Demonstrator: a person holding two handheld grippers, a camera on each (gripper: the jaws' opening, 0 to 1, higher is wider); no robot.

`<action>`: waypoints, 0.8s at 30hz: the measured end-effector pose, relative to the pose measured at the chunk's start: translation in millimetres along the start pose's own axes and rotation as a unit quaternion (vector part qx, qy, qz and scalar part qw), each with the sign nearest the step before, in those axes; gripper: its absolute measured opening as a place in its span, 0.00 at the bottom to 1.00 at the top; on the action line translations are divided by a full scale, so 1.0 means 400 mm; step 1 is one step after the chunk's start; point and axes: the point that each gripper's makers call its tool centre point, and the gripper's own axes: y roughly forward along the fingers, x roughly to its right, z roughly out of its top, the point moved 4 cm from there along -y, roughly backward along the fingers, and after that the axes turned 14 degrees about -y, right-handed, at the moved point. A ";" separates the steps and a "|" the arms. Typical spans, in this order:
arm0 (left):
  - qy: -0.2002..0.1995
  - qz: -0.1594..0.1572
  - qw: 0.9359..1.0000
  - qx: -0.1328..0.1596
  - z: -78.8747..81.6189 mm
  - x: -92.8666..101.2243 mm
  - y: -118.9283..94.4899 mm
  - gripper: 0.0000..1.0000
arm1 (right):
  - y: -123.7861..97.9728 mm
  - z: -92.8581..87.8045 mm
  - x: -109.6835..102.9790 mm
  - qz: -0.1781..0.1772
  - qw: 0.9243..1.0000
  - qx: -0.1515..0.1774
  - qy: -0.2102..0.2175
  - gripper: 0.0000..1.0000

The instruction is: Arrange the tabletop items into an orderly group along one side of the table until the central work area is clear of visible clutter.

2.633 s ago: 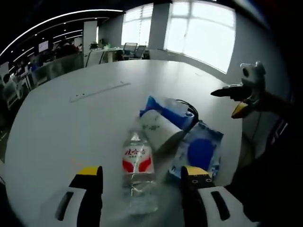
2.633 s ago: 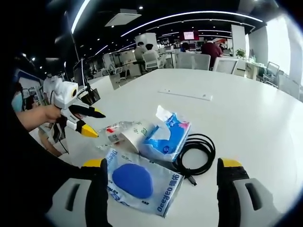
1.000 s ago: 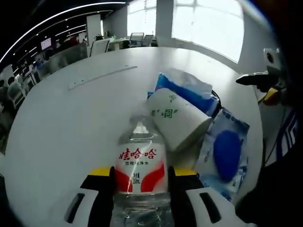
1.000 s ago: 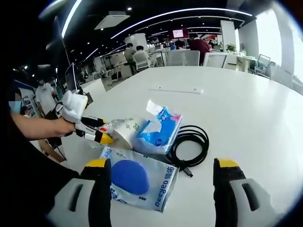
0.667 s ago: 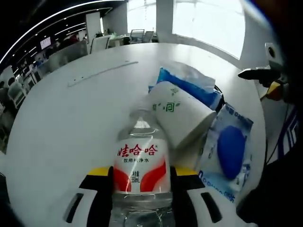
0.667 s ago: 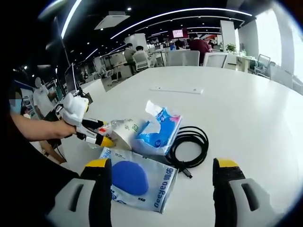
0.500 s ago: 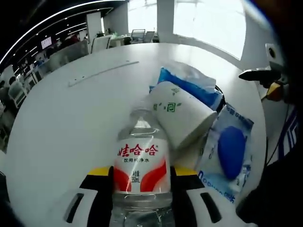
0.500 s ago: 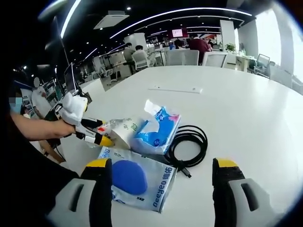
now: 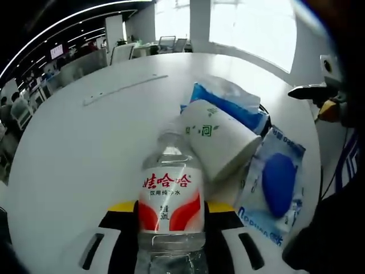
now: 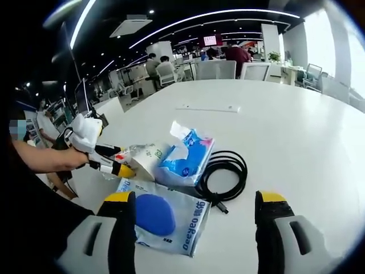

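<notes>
Two grippers work over a white round table [image 10: 296, 131]. In the left gripper view, the left gripper [image 9: 171, 214] has its yellow-tipped jaws pressed against either side of a clear water bottle [image 9: 170, 202], which lies between them with its red-and-white label facing up and its cap end pointing away from the camera. Just beyond the bottle, and touching or nearly touching its far end, lies a white paper cup [image 9: 219, 145] on its side, printed with small green marks. Behind the cup sits a blue tissue pack [image 9: 228, 105] with white tissue at its opening. To the right of the cup lies a flat clear packet with a blue oval pad [image 9: 276, 182] inside. The right gripper [image 9: 319, 97] shows at the right edge of this view, above the table edge.

In the right gripper view, the right gripper [image 10: 191, 205] has its jaws spread wide, holding nothing; the packet [image 10: 162, 220] lies near the left jaw, partly between the two jaws. Beyond it lie the tissue pack [image 10: 185, 154], the cup [image 10: 149, 157] and, at right, a coiled black cable [image 10: 225, 174] just beside the tissue pack. A person's hand [image 10: 63, 160] holds the left gripper [image 10: 108, 162] at the left, its jaws at the bottle. A thin white strip [image 10: 208, 108] lies farther out on the table, well apart from the group. Office chairs and seated people occupy the background.
</notes>
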 end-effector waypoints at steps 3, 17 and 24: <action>0.010 0.002 1.000 0.003 0.001 0.006 -0.005 0.40 | -0.003 0.004 0.001 -0.002 1.000 0.004 0.004 0.81; 0.013 0.004 1.000 0.020 0.026 -0.008 -0.025 0.39 | -0.001 0.009 0.004 -0.005 1.000 0.011 0.009 0.81; 0.013 0.013 0.999 0.039 0.044 -0.019 -0.037 0.37 | 0.000 0.006 0.001 -0.004 1.000 0.011 0.012 0.80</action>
